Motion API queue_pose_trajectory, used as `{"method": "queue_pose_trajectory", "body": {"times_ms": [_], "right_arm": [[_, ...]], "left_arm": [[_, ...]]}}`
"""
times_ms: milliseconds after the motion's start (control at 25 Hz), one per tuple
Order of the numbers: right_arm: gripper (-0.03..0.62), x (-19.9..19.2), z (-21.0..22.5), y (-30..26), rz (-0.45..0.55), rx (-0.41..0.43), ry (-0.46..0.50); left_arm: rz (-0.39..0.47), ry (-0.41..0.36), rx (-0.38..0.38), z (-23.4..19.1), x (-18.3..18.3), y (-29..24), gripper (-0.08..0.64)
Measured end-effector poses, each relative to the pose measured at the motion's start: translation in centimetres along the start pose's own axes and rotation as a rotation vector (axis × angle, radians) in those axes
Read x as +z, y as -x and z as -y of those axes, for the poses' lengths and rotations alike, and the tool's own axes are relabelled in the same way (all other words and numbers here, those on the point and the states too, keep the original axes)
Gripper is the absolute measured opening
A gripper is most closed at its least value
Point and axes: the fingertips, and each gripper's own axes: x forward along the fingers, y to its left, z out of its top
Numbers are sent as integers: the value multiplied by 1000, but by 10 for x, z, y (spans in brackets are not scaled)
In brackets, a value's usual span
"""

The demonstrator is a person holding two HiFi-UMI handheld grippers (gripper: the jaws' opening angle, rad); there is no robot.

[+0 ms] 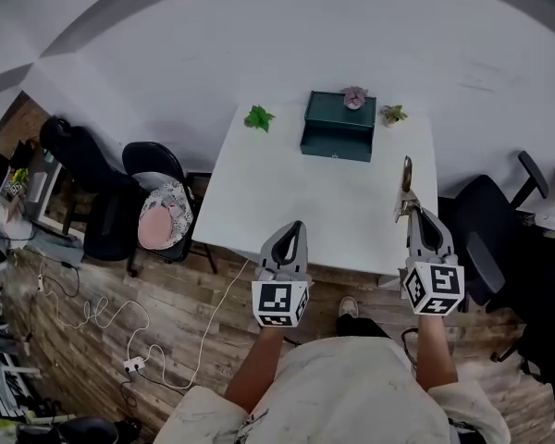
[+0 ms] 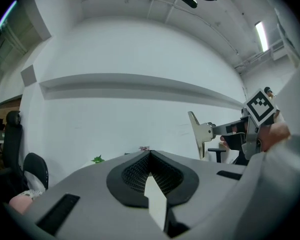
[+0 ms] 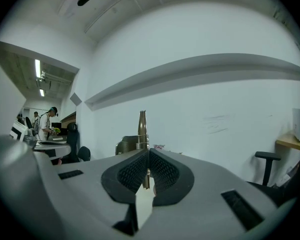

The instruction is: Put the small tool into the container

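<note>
— Item: small tool (image 1: 406,185)?
— Pinched by right gripper (image 1: 418,215), over table's (image 1: 287,192) near-right edge. Long axis follows the jaws, tip towards green container (image 1: 338,128).
— Left gripper (image 1: 294,229)?
— Jaws pressed together, nothing between.

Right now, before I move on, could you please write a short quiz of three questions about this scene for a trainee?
1. True or false: the dark green container stands at the near edge of the white table, close to the person.
2. Which gripper holds the small metal tool? A) the left gripper B) the right gripper C) neither
3. How many small green plants stand on the table beside the container?

Key
1. False: it stands at the far edge.
2. B. The left gripper is shut and empty.
3. Two: one on the left and one on the right.
</note>
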Motion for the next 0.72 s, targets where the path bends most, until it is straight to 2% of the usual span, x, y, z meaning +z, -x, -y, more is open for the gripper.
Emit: {"method": "queue_pose_trajectory", "body": {"times_ms": [720], "right_arm": [[18, 1, 73, -107, -8, -24, -61]], "left_arm": [[-42, -107, -36, -12, 15, -133, 5]]}}
